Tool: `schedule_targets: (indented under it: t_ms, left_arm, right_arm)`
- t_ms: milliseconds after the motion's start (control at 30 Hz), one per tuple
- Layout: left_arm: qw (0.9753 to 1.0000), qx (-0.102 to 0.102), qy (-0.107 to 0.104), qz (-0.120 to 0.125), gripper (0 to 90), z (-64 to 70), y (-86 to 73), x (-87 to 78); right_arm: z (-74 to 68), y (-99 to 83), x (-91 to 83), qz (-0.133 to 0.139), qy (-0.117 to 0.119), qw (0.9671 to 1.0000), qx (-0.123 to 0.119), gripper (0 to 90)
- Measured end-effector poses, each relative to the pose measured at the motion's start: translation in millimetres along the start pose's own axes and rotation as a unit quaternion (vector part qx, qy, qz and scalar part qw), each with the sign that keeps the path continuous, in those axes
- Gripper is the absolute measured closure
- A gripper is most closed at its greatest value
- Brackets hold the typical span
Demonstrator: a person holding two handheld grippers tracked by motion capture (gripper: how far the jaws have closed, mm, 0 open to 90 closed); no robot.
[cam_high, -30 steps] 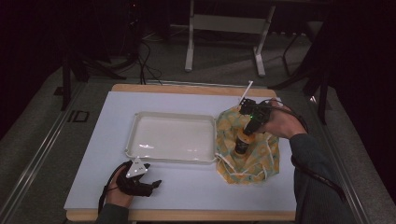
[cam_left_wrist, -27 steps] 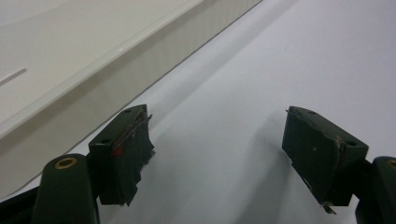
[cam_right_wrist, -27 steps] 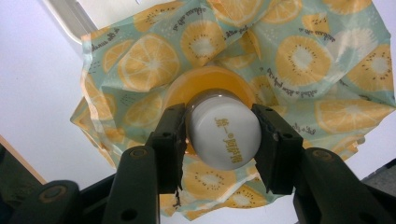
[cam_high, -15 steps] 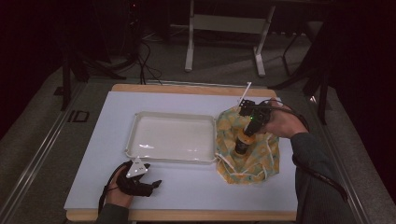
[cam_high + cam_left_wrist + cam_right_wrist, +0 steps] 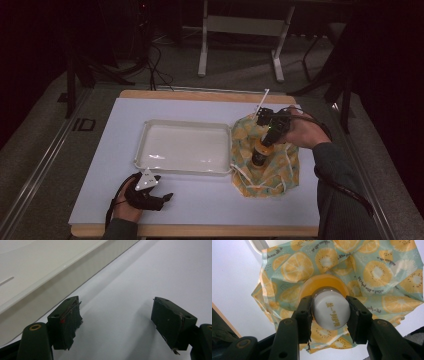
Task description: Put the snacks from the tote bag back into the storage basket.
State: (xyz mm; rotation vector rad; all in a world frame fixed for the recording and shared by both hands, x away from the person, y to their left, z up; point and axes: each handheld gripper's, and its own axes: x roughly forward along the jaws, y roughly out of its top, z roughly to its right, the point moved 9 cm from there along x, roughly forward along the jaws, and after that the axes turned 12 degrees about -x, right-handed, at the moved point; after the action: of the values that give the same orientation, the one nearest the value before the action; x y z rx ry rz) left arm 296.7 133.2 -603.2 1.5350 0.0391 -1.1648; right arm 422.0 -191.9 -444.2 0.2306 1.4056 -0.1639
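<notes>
An orange bottle [image 5: 259, 154] with a white cap [image 5: 331, 312] stands over a drawstring cloth bag [image 5: 276, 172] printed with citrus slices, at the right of the table. My right gripper [image 5: 268, 137] comes down from above and is shut on the cap, one jaw on each side [image 5: 331, 315]. The orange body [image 5: 322, 283] shows below the cap, with the bag [image 5: 372, 272] spread under it. I cannot tell whether the base touches the cloth. My left gripper [image 5: 166, 198] rests open on the white tabletop at the front left, with nothing between its jaws [image 5: 116, 320].
A shallow white tray [image 5: 145, 147] sits empty in the middle of the table, its wall [image 5: 50, 277] just beyond my left gripper. White drawstrings [image 5: 245, 175] trail from the bag. Bare tabletop [image 5: 225, 200] runs along the front edge.
</notes>
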Motion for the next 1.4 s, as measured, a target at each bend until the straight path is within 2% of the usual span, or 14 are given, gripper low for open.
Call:
schedule_targets:
  t_ms: [733,1000,1267,1400]
  left_arm:
    - [1.0,0.002,0.0,0.001,23.6,-0.2,0.1,-0.6]
    - [1.0,0.0,-0.002,0.004,23.6,-0.3,0.4,-1.2]
    - [0.9999,-0.004,-0.004,0.008,23.5,-0.6,0.9,-1.8]
    - [1.0,-0.004,-0.005,0.008,23.4,-0.6,0.9,-1.8]
  right_arm:
    - [0.3,-0.1,-23.3,0.008,-0.016,0.9998,-0.011,59.0]
    - [1.0,0.7,-38.3,0.012,-0.028,0.9993,-0.021,58.9]
    - [4.6,1.3,-53.0,0.029,-0.032,0.999,-0.009,59.0]
    - [5.8,-0.2,-57.3,0.029,-0.036,0.9989,-0.01,58.9]
